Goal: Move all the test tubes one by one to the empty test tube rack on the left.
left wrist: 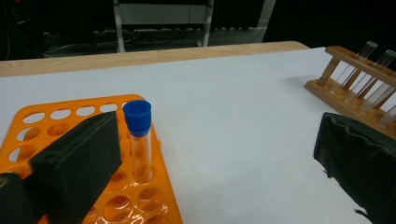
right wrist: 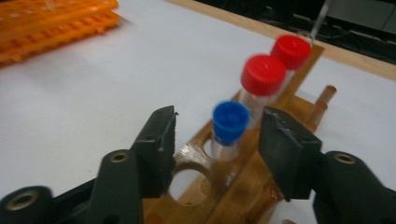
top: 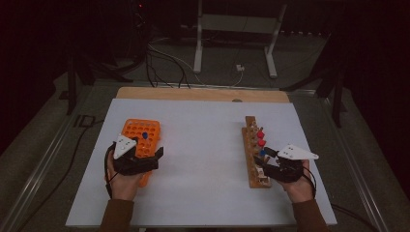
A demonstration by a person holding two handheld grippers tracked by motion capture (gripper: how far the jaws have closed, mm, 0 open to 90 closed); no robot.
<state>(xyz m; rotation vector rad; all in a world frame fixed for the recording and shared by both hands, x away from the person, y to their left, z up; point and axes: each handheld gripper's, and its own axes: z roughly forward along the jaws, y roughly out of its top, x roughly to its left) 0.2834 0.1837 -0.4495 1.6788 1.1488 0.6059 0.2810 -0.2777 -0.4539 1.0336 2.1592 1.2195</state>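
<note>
Here right gripper fingers flank blue-capped tube, seemingly not touching.

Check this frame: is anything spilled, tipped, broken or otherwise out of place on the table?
Nothing stands out. The blue-capped tube stands upright in the orange rack; the left gripper is open beside it. In the wooden rack, another blue-capped tube and two red-capped tubes stand upright, with the right gripper around the blue one.

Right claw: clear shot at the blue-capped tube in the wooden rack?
Probably yes. The right claw already straddles the blue-capped tube, jaws apart with nothing between them and it; the red-capped tubes stand behind.
</note>
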